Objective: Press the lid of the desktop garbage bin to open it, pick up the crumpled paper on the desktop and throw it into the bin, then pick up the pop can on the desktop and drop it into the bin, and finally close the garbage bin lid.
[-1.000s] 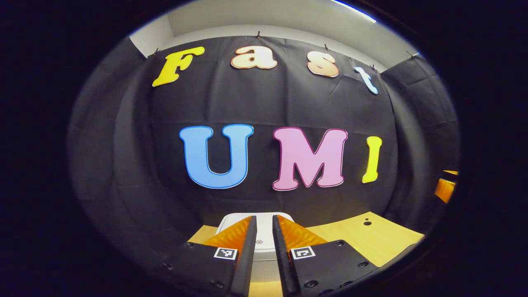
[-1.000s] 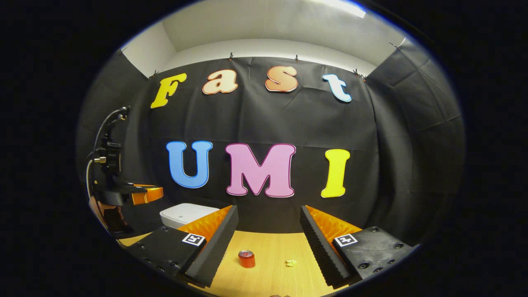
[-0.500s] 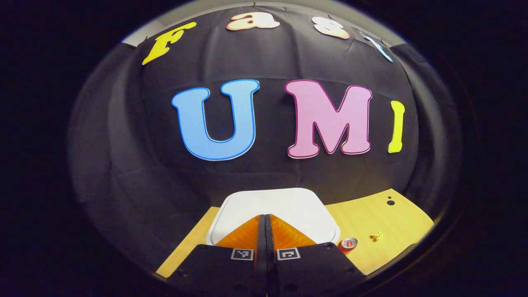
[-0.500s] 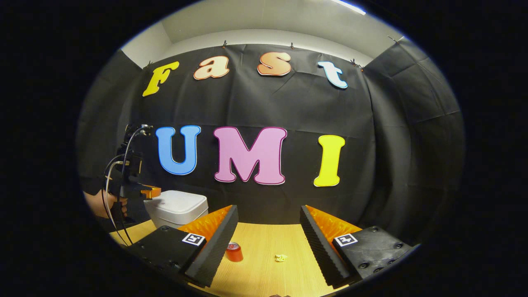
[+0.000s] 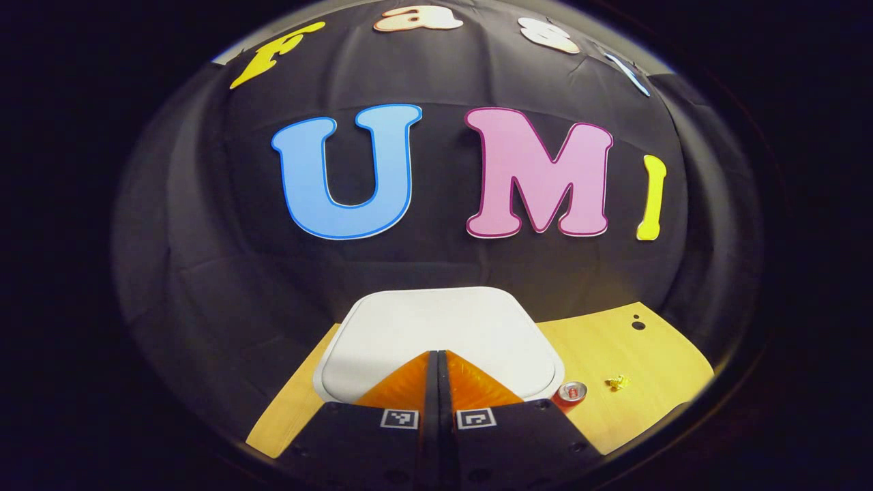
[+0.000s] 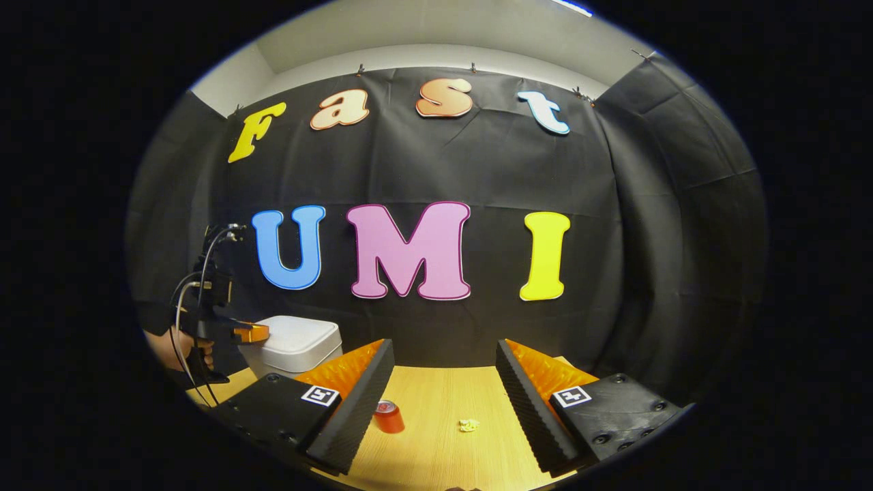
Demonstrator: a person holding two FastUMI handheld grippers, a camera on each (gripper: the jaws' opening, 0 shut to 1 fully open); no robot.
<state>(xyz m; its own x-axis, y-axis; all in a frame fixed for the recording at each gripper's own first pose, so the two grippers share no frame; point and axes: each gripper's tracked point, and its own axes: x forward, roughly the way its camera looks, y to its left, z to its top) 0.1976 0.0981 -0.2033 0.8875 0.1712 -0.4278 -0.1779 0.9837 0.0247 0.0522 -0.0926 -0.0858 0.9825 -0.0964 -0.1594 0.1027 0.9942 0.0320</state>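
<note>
A white garbage bin [image 5: 436, 327] with its lid down stands at the back of the wooden table. My left gripper [image 5: 436, 354] is shut, its tips over the near part of the lid. In the right gripper view the same bin [image 6: 297, 341] is at the left, with the left gripper [image 6: 262, 333] and a hand [image 6: 167, 344] holding it. A red pop can [image 6: 389, 416] stands upright on the table, and a small crumpled paper [image 6: 468, 425] lies to its right. My right gripper [image 6: 443, 354] is open above the table, nothing between its fingers. Can [image 5: 571, 392] and paper [image 5: 618, 382] lie right of the bin.
The wooden table [image 6: 443, 450] runs up to the black cloth wall behind. Two small dark holes [image 5: 636, 323] mark the table's far right part. A cable loops from the left gripper's body [image 6: 187, 300].
My left gripper shut and came down and forward over the bin lid. The right gripper stayed open and drifted slightly.
</note>
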